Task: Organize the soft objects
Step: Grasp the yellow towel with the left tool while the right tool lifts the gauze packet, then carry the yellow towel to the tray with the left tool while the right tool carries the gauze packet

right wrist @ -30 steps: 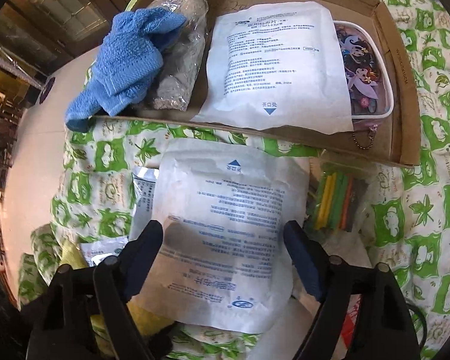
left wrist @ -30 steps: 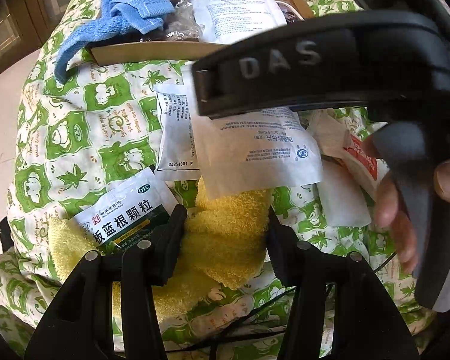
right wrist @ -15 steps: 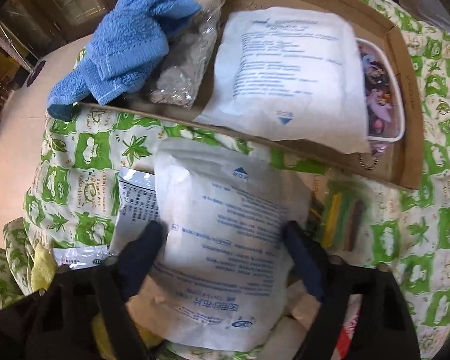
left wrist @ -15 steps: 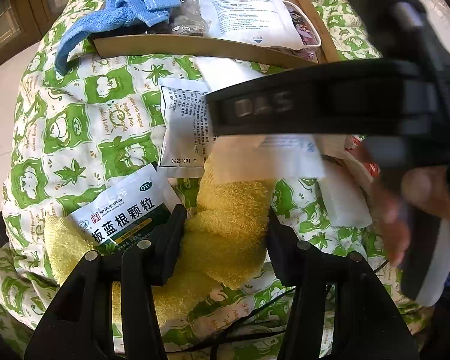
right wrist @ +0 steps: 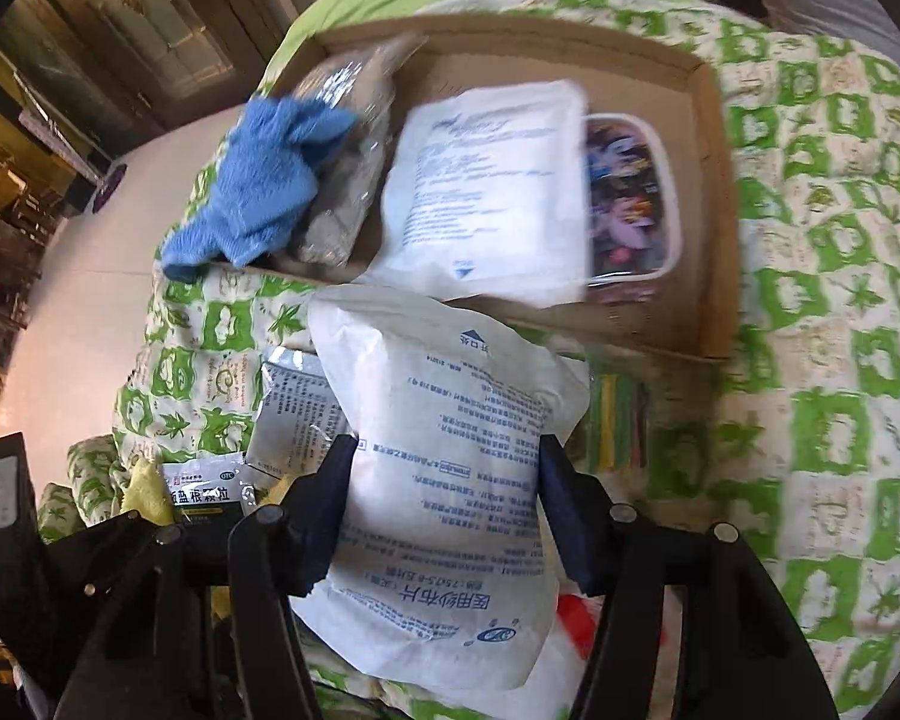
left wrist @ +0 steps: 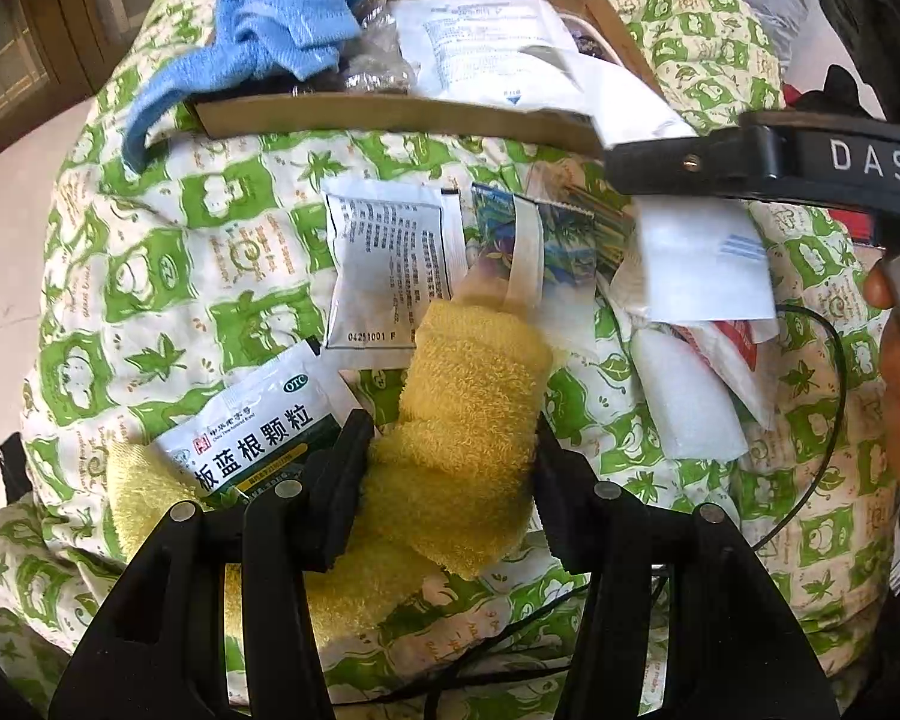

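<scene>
Left wrist view: a green-and-white quilt point(left wrist: 150, 276) under scattered packets; the left tongs point(left wrist: 447, 450) pinch the yellow towel point(left wrist: 468, 420) – its lower end hidden. Right wrist view: right tongs point(right wrist: 447, 480), just closing, pinch the white gauze pouch point(right wrist: 444, 468) before the blurred cardboard tray point(right wrist: 711, 192) – wood panelling behind.

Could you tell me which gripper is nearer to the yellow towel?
Left. The left gripper has its jaws around the yellow towel; the right gripper grips a white pouch above the quilt.
</scene>
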